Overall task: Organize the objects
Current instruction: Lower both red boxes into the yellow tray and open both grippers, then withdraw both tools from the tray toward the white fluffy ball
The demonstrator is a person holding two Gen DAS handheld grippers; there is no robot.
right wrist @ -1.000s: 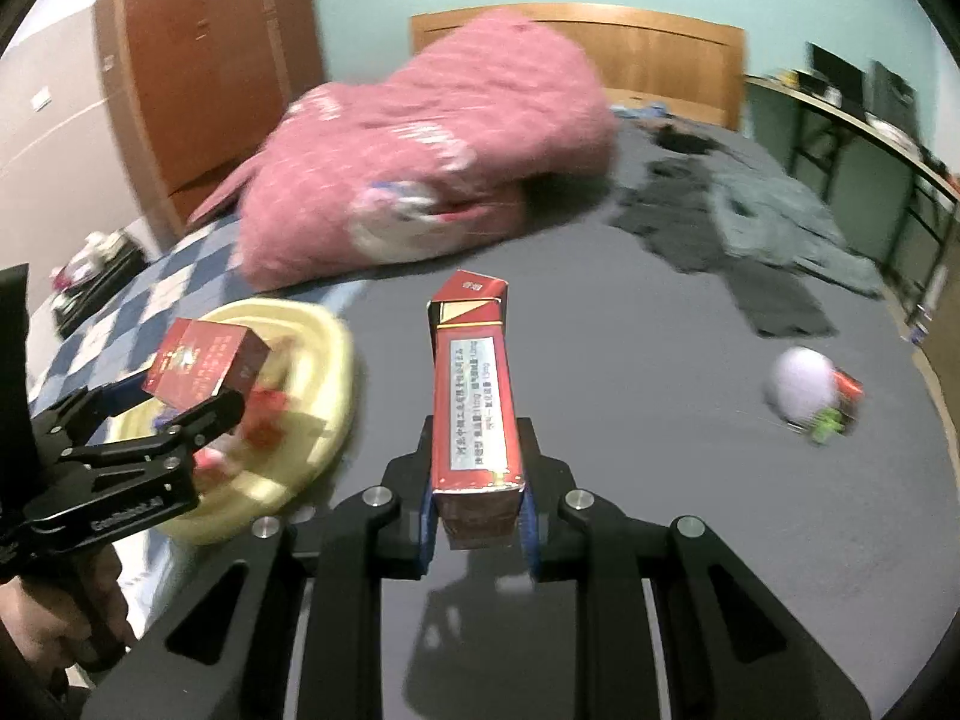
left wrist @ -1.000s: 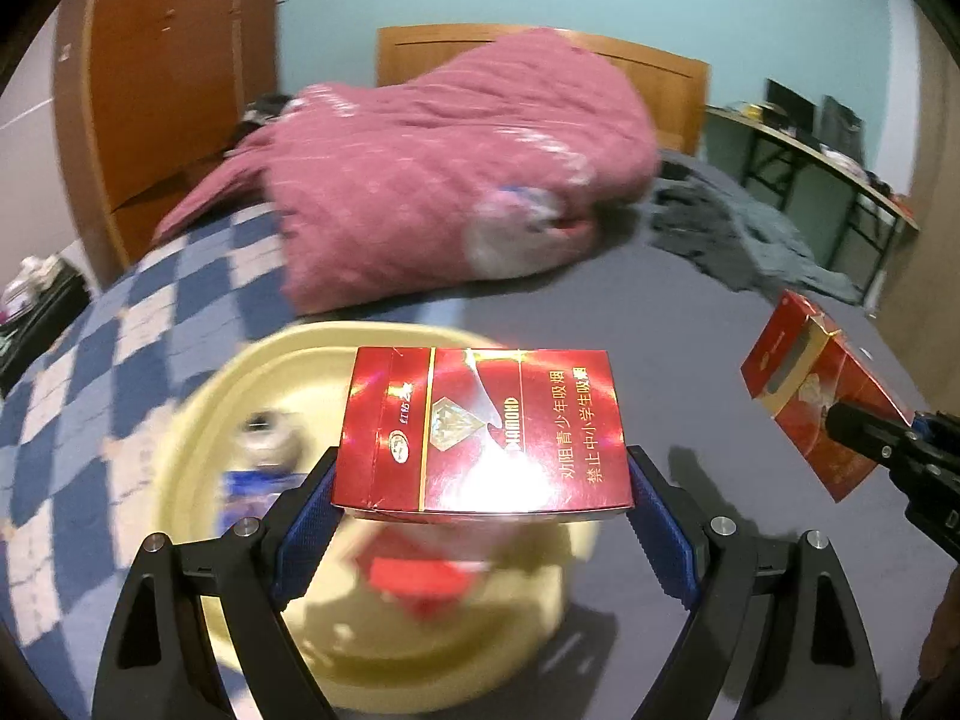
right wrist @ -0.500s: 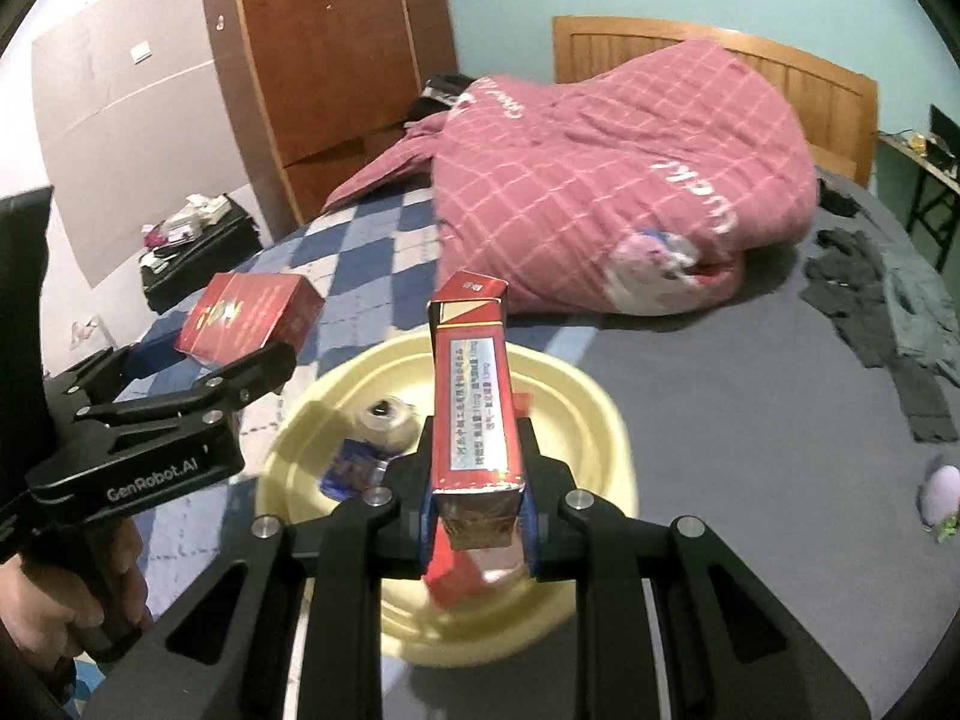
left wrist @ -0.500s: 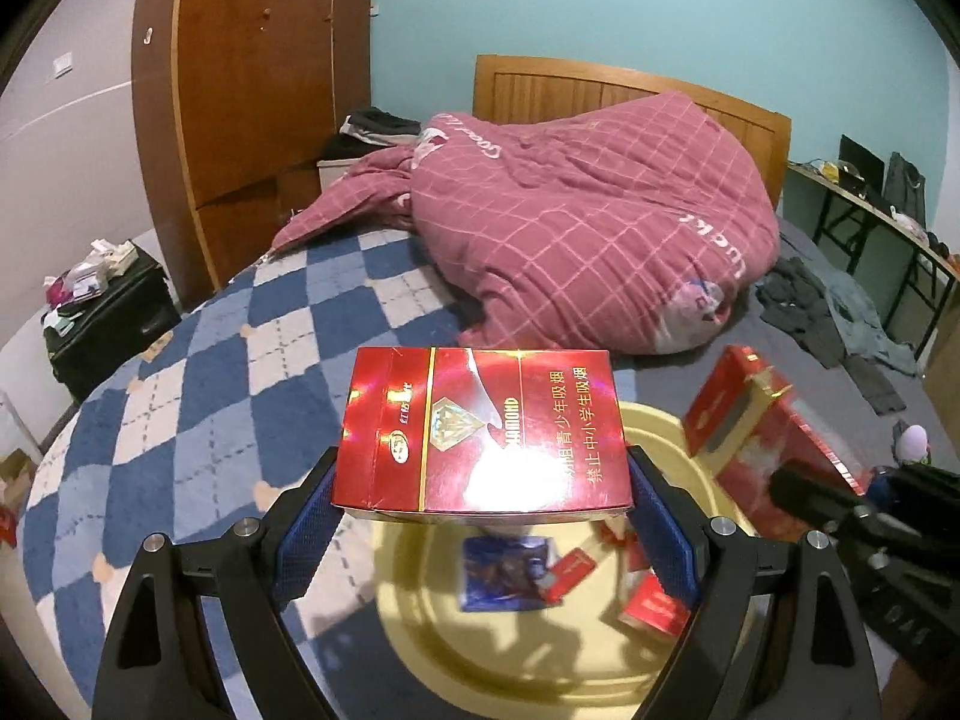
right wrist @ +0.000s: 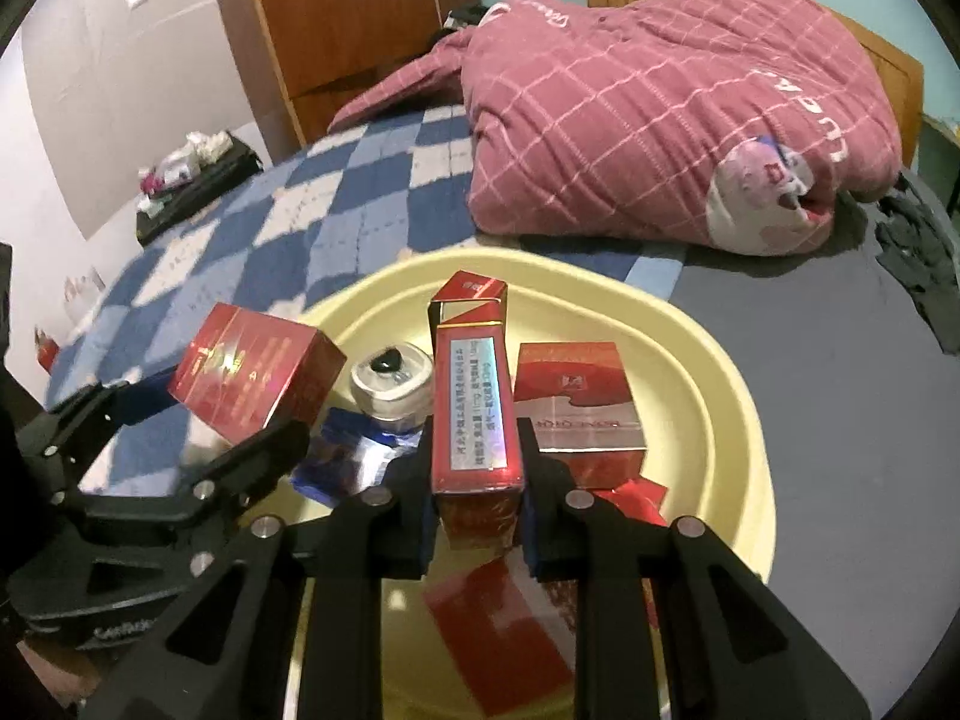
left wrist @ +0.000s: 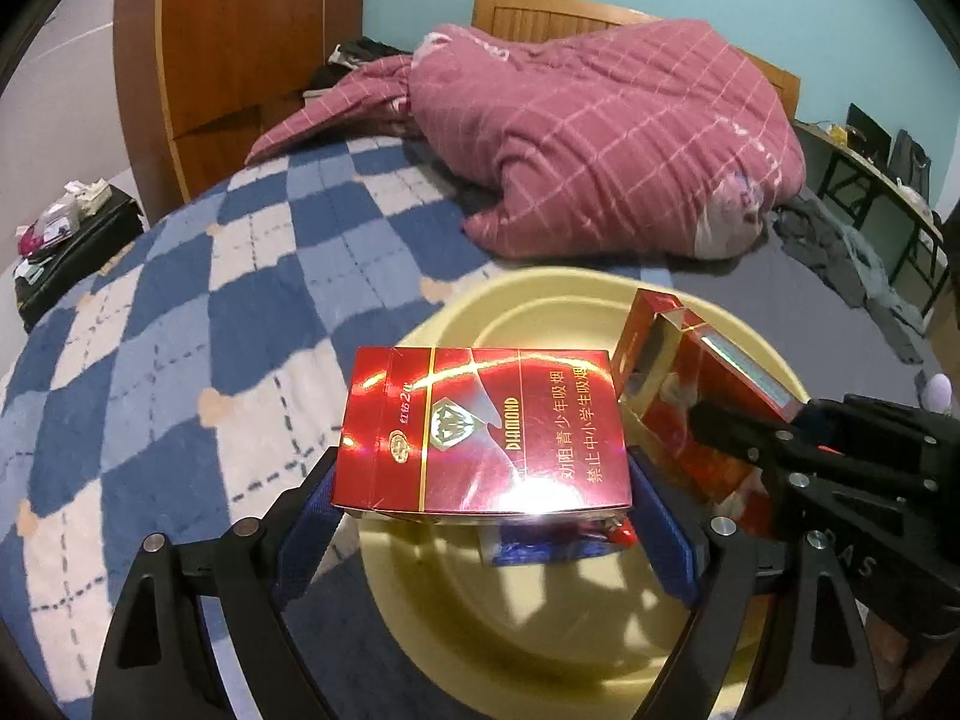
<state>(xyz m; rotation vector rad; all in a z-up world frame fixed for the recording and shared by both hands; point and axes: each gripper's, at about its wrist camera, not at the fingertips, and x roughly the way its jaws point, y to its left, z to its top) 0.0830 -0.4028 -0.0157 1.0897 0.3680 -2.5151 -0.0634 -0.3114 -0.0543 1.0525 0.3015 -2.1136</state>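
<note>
The left gripper (left wrist: 486, 516) is clamped across the width of a red Diamond cigarette pack (left wrist: 483, 429), held broad face up so it can be set down flat. The right gripper (right wrist: 477, 480) is clamped on the narrow sides of a second red cigarette pack (right wrist: 477, 396), held on edge with its flip lid partly raised; the lid looks liable to open further on release. Both packs hang over the pale yellow tray (right wrist: 708, 372) that lies on the bed (left wrist: 180, 312), which suggests the tray is the collecting point for the loose items. Already in the tray are a red and silver cigarette pack (right wrist: 579, 402) just right of the held pack, a small round jar (right wrist: 393, 381) to its left, a blue wrapper (right wrist: 342, 456) near the jar, and flat red pieces near the front rim, partly hidden by the fingers. A pink checked quilt (right wrist: 660, 108) is heaped beyond the tray, well apart from it. In my judgement the step in hand is depositing both packs; the free tray floor is limited, so the next placement calls for a gap between the resting items, and the two grippers are close enough to risk touching.
</note>
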